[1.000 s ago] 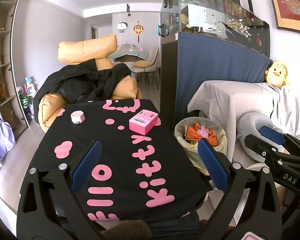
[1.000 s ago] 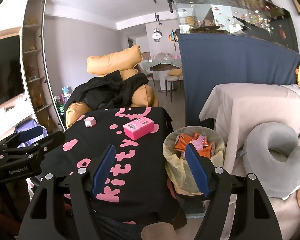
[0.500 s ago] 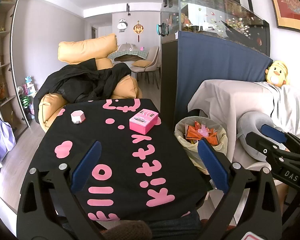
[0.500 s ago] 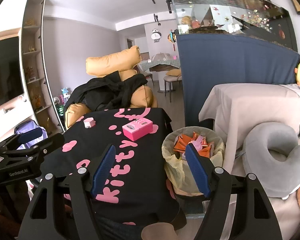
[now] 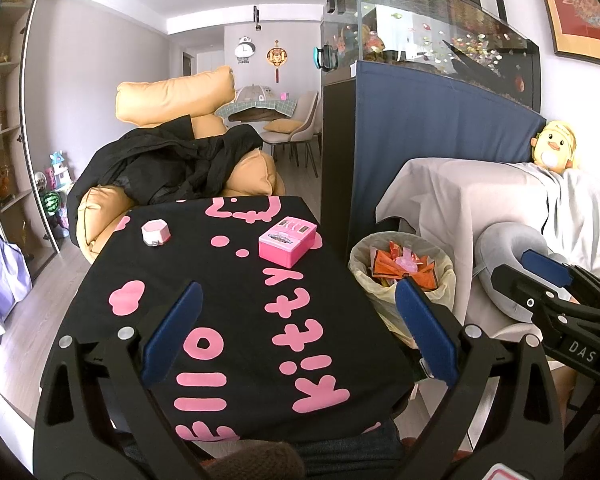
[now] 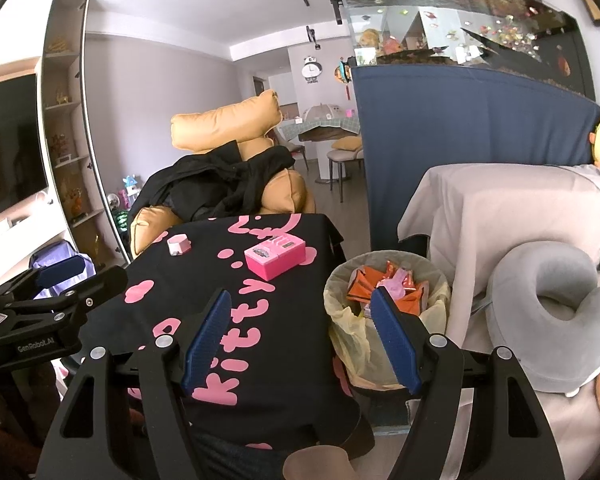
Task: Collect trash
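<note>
A desk [image 5: 228, 320] under a black cloth with pink lettering holds a pink box [image 5: 287, 241] and a small white-pink item [image 5: 155, 232]. Just beside the desk, a lined trash bin [image 6: 384, 300] already holds orange wrappers [image 6: 404, 292]. The left hand-held gripper [image 5: 296, 332] and the right hand-held gripper [image 6: 300, 332] both hover wide open and empty. Risk: reaching toward the bin could snag its loose liner and tip it.

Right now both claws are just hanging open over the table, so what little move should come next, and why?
Probably nothing more than drawing back: the left gripper and right gripper are open and empty, the wrappers sit in the bin, and only a pink box and small pink-topped box remain, neither looking like trash.
</note>
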`<state>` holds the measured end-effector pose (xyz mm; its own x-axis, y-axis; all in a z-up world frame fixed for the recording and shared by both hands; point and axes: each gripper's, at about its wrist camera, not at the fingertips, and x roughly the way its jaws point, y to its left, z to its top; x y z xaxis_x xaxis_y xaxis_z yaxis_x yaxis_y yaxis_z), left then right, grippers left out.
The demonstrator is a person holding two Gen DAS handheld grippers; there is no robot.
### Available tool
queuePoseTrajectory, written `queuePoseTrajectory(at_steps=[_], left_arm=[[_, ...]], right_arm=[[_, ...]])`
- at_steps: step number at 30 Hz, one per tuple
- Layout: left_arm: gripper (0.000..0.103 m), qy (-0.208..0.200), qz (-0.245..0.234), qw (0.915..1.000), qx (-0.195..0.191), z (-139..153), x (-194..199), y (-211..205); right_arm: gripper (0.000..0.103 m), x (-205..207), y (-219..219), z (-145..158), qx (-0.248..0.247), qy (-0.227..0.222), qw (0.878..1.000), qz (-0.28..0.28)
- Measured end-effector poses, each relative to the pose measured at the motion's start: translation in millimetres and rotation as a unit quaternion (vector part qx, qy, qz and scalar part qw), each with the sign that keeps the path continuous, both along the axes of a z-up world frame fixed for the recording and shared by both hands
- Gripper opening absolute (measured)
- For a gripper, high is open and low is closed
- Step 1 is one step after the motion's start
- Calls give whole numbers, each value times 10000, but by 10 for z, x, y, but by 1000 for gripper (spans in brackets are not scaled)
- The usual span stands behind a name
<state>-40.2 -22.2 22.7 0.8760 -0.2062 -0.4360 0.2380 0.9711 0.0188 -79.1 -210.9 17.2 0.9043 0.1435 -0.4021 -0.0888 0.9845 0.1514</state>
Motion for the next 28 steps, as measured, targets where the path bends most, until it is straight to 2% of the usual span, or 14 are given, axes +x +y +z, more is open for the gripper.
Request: queuePoseTrajectory(at_steps=[20, 25, 28], left_arm=[[93, 32, -180, 9998, 56, -41, -9, 21], [93, 391, -19, 9992, -120, -81, 206, 140], [93, 690, 462, 9959, -365, -155, 505, 452]], right_arm=[[68, -7, -9, -18, 23, 9, 10000, -25], [68, 101, 10, -35, -21, 64, 10000, 18], [69, 386, 115, -96, -159, 148, 9996, 171]])
